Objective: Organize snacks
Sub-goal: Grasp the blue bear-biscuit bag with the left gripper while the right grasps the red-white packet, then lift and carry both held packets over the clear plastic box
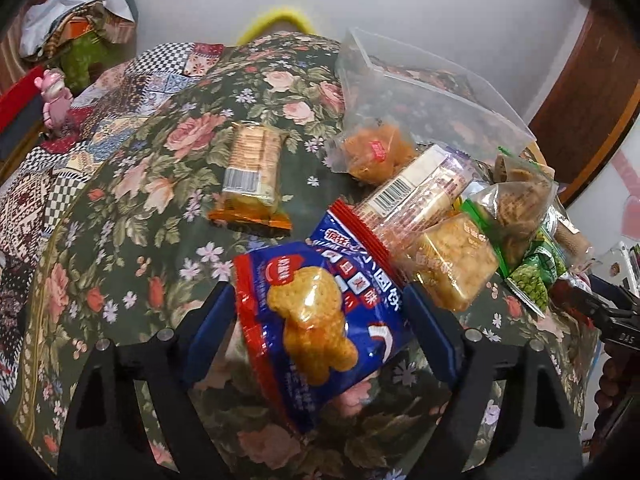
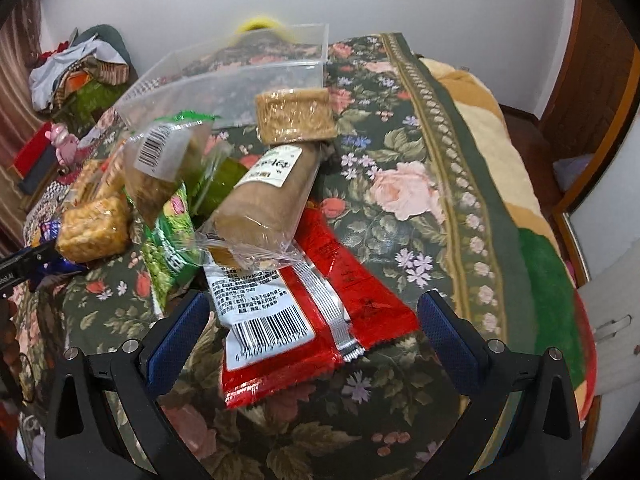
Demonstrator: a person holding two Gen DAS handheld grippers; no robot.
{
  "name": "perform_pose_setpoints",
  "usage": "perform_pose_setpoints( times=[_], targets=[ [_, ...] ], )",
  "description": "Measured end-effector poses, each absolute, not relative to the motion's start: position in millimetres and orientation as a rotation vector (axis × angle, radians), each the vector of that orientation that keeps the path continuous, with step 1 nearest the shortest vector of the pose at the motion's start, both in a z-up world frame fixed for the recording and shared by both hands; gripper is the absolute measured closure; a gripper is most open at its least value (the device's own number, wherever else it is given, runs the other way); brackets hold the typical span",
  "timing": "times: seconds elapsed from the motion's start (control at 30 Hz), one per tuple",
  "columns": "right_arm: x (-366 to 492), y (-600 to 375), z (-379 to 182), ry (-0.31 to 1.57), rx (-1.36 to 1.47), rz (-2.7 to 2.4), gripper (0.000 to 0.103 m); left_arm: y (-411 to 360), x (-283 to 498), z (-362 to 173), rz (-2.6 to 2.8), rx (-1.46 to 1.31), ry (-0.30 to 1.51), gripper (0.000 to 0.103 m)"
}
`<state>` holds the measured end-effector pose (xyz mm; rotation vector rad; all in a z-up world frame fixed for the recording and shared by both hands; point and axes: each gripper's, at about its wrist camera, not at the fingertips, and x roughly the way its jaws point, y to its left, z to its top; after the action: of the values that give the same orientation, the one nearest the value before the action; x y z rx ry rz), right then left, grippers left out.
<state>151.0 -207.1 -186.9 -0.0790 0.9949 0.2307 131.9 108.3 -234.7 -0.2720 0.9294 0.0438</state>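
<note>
My left gripper (image 1: 320, 320) is shut on a blue packet with a bear-shaped biscuit (image 1: 316, 328), which sits between its blue fingers (image 1: 212, 328) above the floral cloth. A pile of snacks lies beyond it: an orange-wrapped biscuit pack (image 1: 252, 176), a clear pack of fried pieces (image 1: 372, 152), a golden cracker block (image 1: 456, 264), green pea packets (image 1: 532, 280). A clear plastic box (image 1: 420, 96) stands behind. My right gripper (image 2: 312, 320) is open around a red packet with a barcode (image 2: 304, 320), not touching it. A brown roll pack (image 2: 268, 200) lies on the red packet's far end.
The floral cloth (image 2: 400, 200) covers a bed-like surface with a blanket edge (image 2: 520, 200) at the right. The clear box (image 2: 240, 80) stands at the back in the right wrist view. A pink toy (image 1: 56, 96) and a clothes heap (image 1: 80, 20) are far left. A wooden door frame (image 1: 592, 80) is at right.
</note>
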Motion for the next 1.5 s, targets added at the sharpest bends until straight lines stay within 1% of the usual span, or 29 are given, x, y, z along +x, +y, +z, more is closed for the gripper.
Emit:
perform_pose_setpoints(
  times=[0.07,0.17,0.27,0.33,0.5,0.6,0.73,0.8,0.87,1.13,1.5],
  targets=[
    [154.0,-204.6,-190.9,1.004,-0.089,0.229,0.0,107.0,136.6,-239.3,0.033,-0.278,0.942,0.019],
    [156.6,-201.2,-194.0,1.004,-0.098,0.226,0.0,106.0,141.3,-245.3,0.016,-0.294,0.965,0.028],
    [158.4,-198.4,-196.8,1.002,-0.113,0.224,0.003,104.6,142.4,-245.3,0.023,-0.284,0.957,0.031],
    [157.5,-197.4,-197.0,0.999,-0.108,0.238,0.008,104.1,141.2,-244.8,0.019,-0.288,0.954,0.036],
    [155.4,-192.1,-194.7,0.984,-0.11,0.278,0.029,104.7,133.6,-238.8,0.028,-0.293,0.944,0.043],
    [152.1,-186.9,-192.4,0.976,-0.13,0.295,0.038,105.9,128.6,-232.7,0.032,-0.293,0.934,0.046],
    [146.4,-186.1,-191.6,0.973,-0.14,0.303,0.039,104.9,122.2,-222.9,0.033,-0.279,0.916,0.051],
    [143.6,-187.5,-190.5,0.974,-0.137,0.31,0.039,104.0,118.7,-216.9,0.039,-0.27,0.906,0.056],
    [141.2,-188.9,-188.7,0.977,-0.128,0.317,0.039,103.0,115.0,-211.6,0.043,-0.26,0.898,0.057],
    [123.8,-192.7,-173.8,0.962,-0.085,0.364,0.039,98.5,95.5,-191.0,0.051,-0.225,0.859,0.058],
    [103.7,-184.8,-139.1,0.865,-0.069,0.424,0.039,89.2,77.0,-139.7,0.027,-0.2,0.739,0.058]
  ],
)
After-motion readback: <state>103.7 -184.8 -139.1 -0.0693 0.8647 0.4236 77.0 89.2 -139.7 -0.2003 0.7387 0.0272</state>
